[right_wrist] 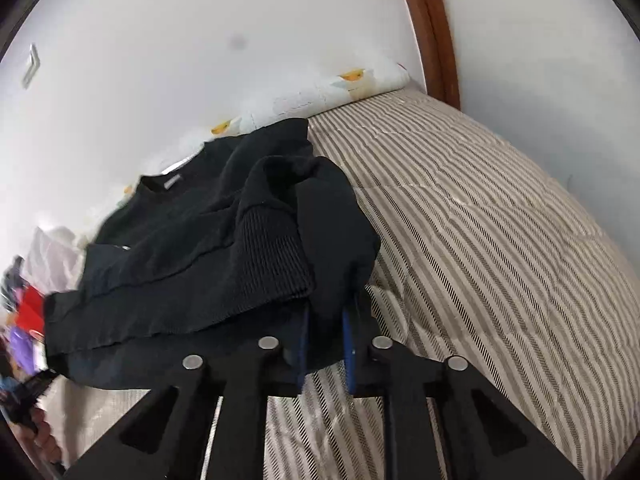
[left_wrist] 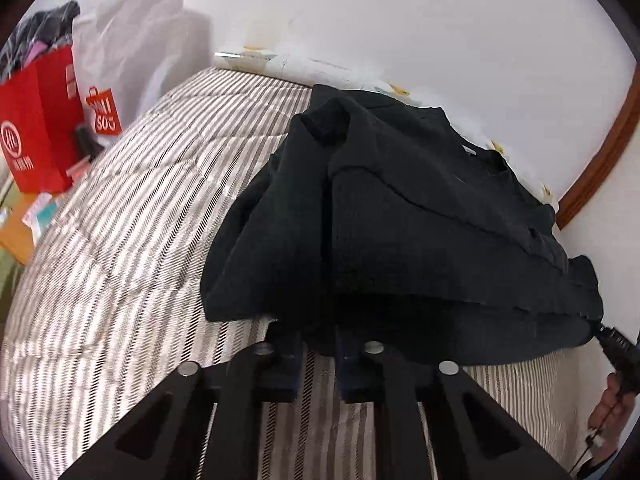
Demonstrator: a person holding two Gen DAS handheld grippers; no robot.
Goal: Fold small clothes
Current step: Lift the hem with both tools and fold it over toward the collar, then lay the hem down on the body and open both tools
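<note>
Gripping the soft, floppy black sweater (left_wrist: 400, 220) hem at six o'clock, left claw (left_wrist: 318, 344) and right claw (right_wrist: 326, 320) are both pinched closed on cloth.

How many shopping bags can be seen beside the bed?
2: a red bag at the far left, and a white bag next to it against the wall. More may be hidden.

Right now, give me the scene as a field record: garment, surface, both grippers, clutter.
garment: black sweater, partly folded, near edge lifted off the bed
surface: striped quilt on a bed against a white wall
left gripper: fingers close together, tips hidden under the sweater's hem; grip not confirmable
right gripper: shut on the sweater's edge, cloth between the blue pads
clutter: red shopping bag and white bag at the far left end
</note>
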